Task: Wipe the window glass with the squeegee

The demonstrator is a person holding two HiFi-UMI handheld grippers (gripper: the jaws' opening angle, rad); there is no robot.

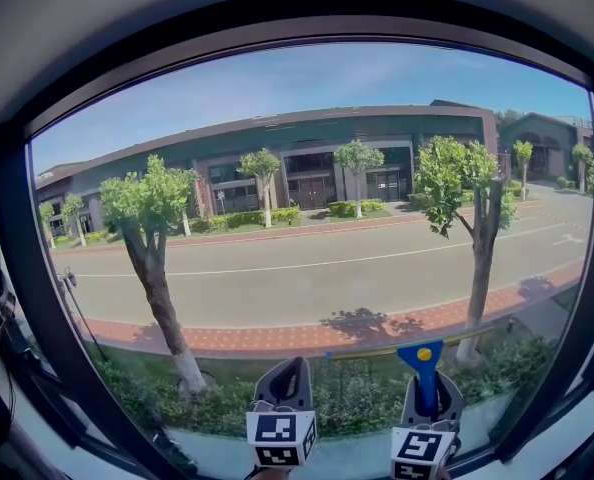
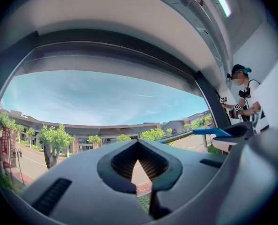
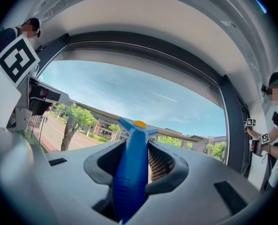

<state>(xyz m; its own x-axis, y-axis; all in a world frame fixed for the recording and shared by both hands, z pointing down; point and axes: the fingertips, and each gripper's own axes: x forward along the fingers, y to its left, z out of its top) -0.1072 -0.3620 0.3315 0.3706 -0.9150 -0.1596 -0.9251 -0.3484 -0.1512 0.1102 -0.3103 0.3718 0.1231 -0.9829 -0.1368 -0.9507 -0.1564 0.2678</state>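
Low in the centre of the head view, two hand-held grippers face a broad pane of window glass point(image 1: 307, 88) set in a dark frame point(image 1: 17, 268). The right gripper point(image 1: 429, 388), bottom right, has its jaws clamped on the blue handle of the squeegee point(image 1: 423, 368). In the right gripper view the squeegee point(image 3: 132, 172) rises up the middle of the frame to a yellow cap, and its thin blade runs across the pane. The left gripper point(image 1: 285, 373), just beside it at bottom centre, has its jaw tips drawn together with nothing between them. Each gripper carries a marker cube point(image 1: 280, 438) printed with black-and-white squares. Beyond the glass lie a road point(image 1: 327, 263), trees point(image 1: 152, 218) and a long low building point(image 1: 307, 158). Lettering on a red sign point(image 2: 5, 146), left edge of the left gripper view, is too small to read.
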